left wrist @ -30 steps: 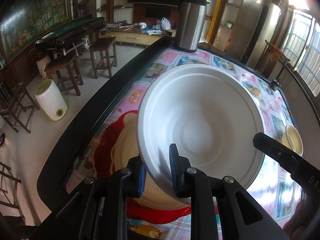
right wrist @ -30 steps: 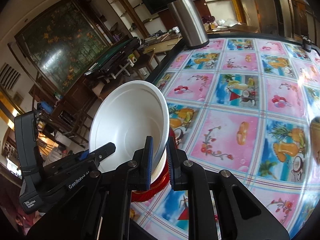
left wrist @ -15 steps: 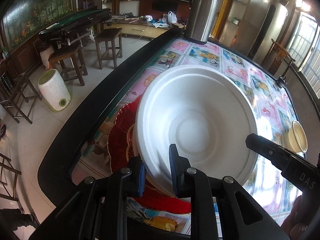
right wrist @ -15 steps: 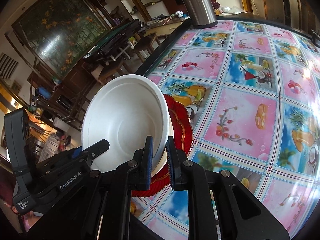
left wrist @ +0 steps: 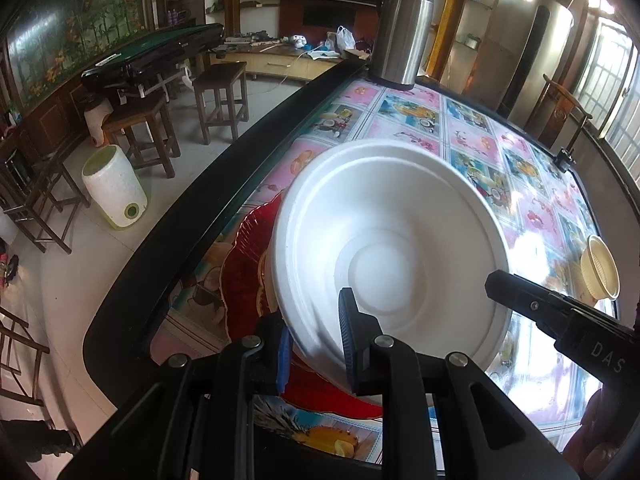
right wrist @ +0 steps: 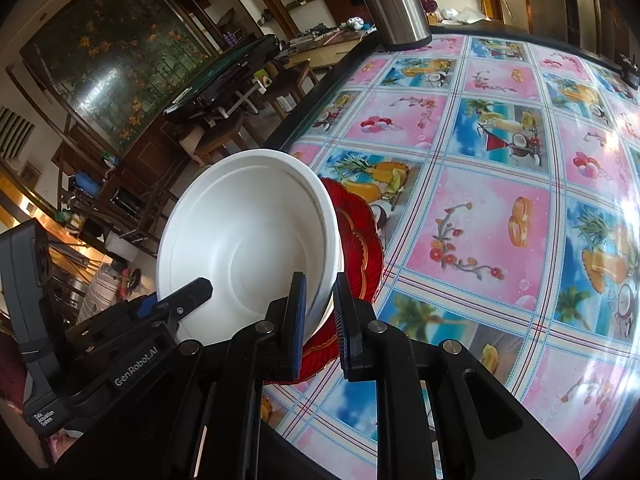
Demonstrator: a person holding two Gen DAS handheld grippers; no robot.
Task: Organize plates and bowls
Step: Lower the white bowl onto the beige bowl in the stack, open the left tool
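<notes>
Both the left gripper and right gripper clamp the white foam bowl by its rim (light, crushable) near the table's edge.

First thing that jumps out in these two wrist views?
A big white foam bowl fills the middle, tilted over a red plate near the table's dark edge, with both the left gripper and right gripper clamped on its rim. Behind it, a steel flask stands at the far end of the fruit-print tablecloth.
</notes>
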